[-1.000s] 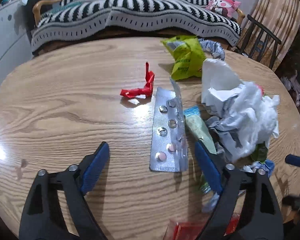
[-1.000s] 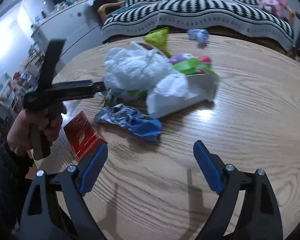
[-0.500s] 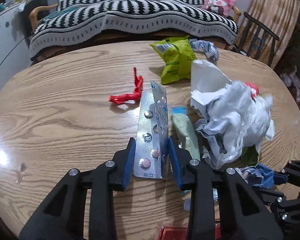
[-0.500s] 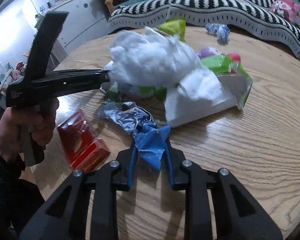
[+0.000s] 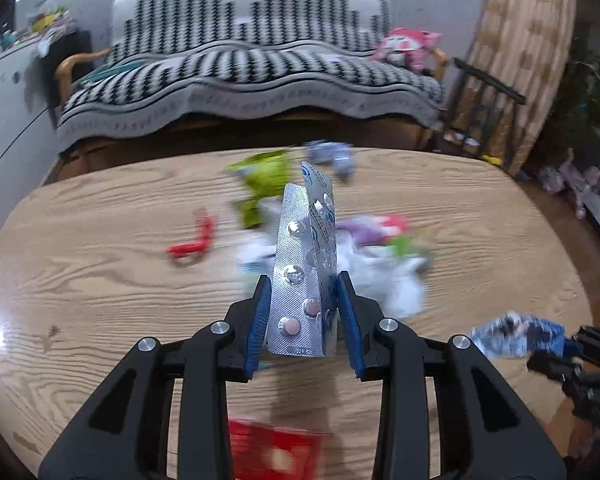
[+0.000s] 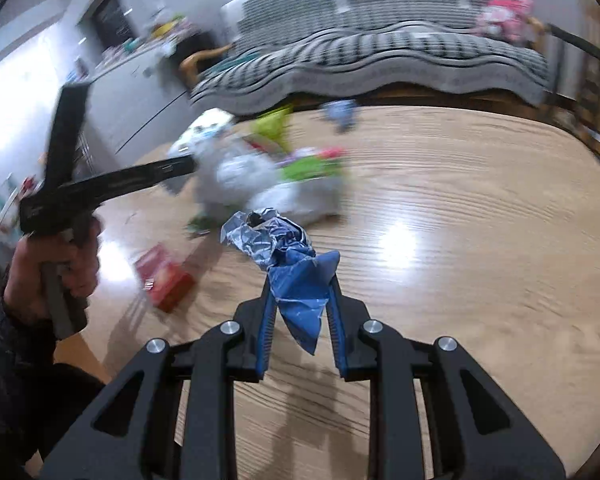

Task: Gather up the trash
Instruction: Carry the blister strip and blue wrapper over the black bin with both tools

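The left claw (image 5: 302, 312) grips a silver foil blister pack of pink pills (image 5: 300, 280) by its lower end, clear of the oval wooden table (image 5: 100, 248). The right claw (image 6: 300, 316) pinches a crumpled blue-and-silver foil wrapper (image 6: 292, 264). Either slick piece could slip from such a shallow hold. The pile of white crumpled plastic (image 6: 244, 176) is blurred, and no bin shows.
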A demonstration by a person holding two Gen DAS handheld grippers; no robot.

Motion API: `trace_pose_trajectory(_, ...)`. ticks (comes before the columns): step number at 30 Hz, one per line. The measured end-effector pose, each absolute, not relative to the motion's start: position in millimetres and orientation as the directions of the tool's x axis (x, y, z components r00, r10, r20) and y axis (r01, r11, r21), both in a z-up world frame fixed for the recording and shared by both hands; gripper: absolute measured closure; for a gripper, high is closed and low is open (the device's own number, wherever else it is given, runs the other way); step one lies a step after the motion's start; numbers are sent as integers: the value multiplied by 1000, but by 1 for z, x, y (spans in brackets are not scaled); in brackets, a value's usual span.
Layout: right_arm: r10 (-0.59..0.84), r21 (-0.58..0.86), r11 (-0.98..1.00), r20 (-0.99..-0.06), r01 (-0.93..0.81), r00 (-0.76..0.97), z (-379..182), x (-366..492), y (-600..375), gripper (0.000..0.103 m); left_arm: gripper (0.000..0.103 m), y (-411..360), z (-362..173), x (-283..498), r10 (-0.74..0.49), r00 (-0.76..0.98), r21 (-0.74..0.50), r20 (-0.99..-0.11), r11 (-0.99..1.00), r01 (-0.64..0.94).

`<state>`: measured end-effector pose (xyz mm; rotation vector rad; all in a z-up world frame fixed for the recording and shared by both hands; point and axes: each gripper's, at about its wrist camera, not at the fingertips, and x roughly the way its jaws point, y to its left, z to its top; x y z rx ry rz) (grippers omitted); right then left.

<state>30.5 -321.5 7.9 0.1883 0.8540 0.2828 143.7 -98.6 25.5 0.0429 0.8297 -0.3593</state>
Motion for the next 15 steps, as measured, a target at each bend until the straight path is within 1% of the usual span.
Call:
trace_pose_trajectory(3, 225, 260, 965, -718, -47, 659, 8, 8, -379, 79, 70, -148, 29, 126, -351, 593, -91, -724, 902, 423)
trace_pose_trajectory(8, 69, 233, 960, -730, 153, 680, 1, -41, -467, 79, 70, -252, 26, 83, -452, 517, -79, -727, 803, 591)
trace_pose_trajectory(11, -42, 195, 942, -737, 272, 675, -5, -82, -523, 79, 70, -318, 16, 48, -492, 469, -67, -734, 740, 670)
trace_pose_trajectory(15, -146, 171, 897, -756, 407, 638, -20, -129, -586, 79, 70, -406, 0, -11, -546, 392, -25, -741, 605, 796)
